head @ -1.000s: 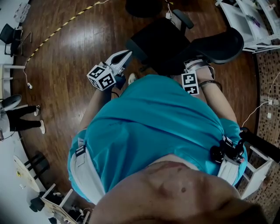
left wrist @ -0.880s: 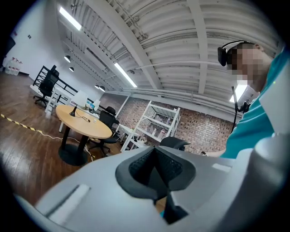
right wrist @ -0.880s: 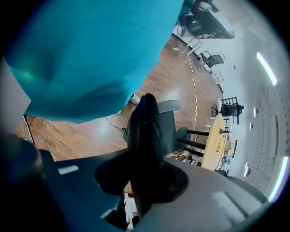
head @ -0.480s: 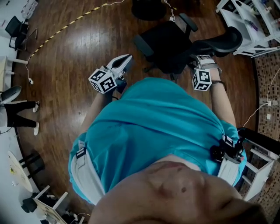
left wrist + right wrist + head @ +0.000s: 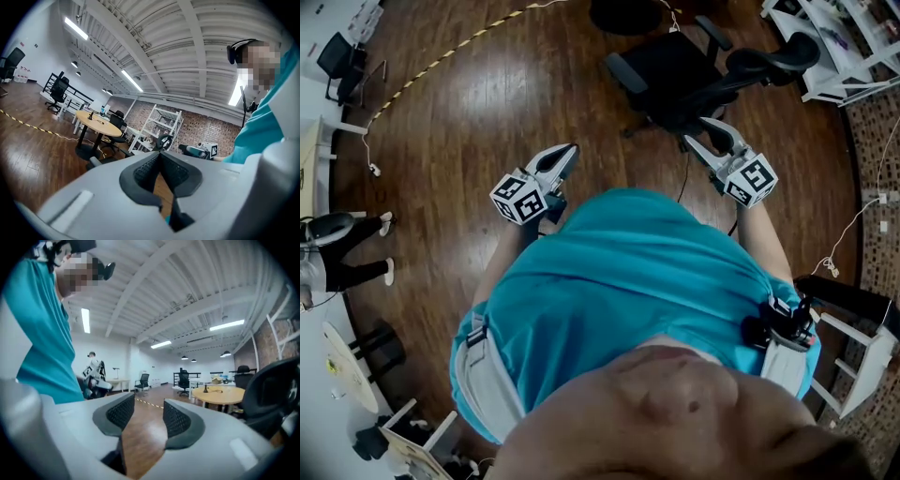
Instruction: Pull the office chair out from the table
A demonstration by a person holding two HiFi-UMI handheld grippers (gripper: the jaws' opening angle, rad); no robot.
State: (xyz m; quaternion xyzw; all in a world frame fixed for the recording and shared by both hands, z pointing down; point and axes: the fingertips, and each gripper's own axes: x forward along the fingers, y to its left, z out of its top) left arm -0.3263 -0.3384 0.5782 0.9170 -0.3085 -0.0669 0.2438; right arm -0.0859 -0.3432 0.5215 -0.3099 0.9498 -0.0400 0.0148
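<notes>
Just ahead of the open, empty right hand-held gripper (image 5: 701, 133): office chair (image 5: 664, 67).
Left hand-held gripper (image 5: 569, 151) closed; the chair's underside is mostly hidden.

The floor (image 5: 469, 103) is glossy wood, the office chair (image 5: 670, 70) matt black, the right claw (image 5: 146, 411) smooth grey plastic.

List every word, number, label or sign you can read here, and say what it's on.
No text reads legibly in any view.
Left claw, its cube: black-and-white square markers only, no letters.
Right claw, its cube: the same, no letters.
White shelving: items too small to read.
Office chair: no label visible.
</notes>
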